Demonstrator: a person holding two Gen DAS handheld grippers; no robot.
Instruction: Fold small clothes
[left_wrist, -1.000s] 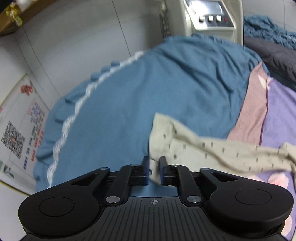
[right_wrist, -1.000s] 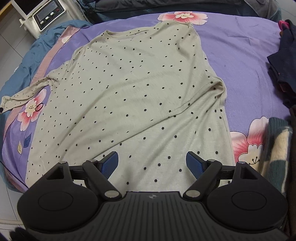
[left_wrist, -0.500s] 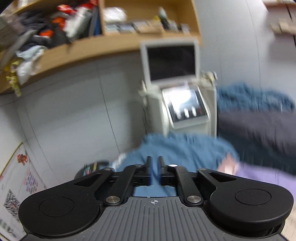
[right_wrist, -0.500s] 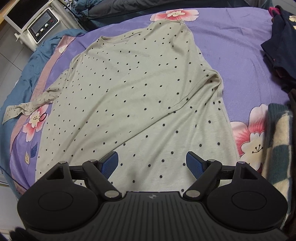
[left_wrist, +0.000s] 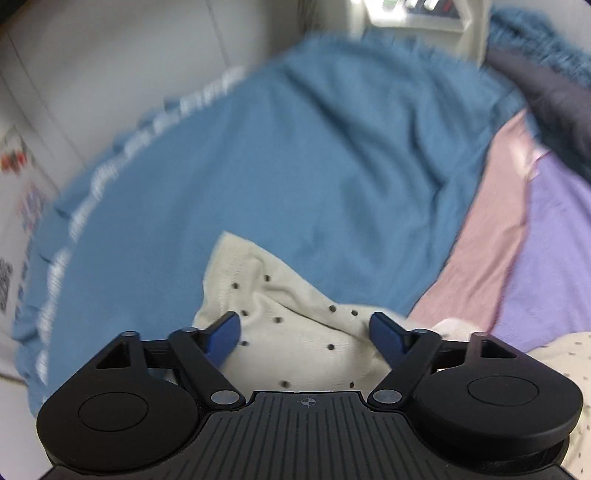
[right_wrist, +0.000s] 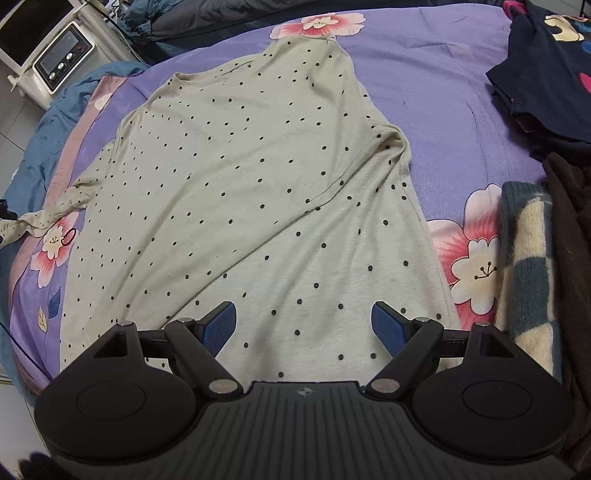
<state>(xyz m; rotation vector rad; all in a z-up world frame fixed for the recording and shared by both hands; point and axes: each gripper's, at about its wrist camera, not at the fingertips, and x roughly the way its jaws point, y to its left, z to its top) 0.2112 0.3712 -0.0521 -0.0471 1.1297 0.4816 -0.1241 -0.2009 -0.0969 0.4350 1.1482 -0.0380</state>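
Observation:
A cream long-sleeved shirt with black dots (right_wrist: 258, 192) lies flat on the purple floral bedsheet (right_wrist: 443, 92), neck far, hem near. Its left sleeve (right_wrist: 44, 218) stretches off toward the bed's left edge. In the left wrist view the sleeve's cuff end (left_wrist: 280, 317) lies crumpled on the blue blanket (left_wrist: 295, 166). My left gripper (left_wrist: 306, 330) is open, its fingers on either side of the cuff. My right gripper (right_wrist: 304, 326) is open and empty, just above the shirt's hem.
A white machine with a control panel (right_wrist: 59, 62) stands beyond the bed's far left corner. Dark folded clothes (right_wrist: 546, 66) lie at the far right. A teal and cream checked knit (right_wrist: 528, 266) and a brown garment (right_wrist: 572, 258) lie at the right.
My left gripper was shut on the sleeve cuff, swung up off it, then came back down and opened around the cuff. The right gripper moved slightly nearer the hem and stayed open.

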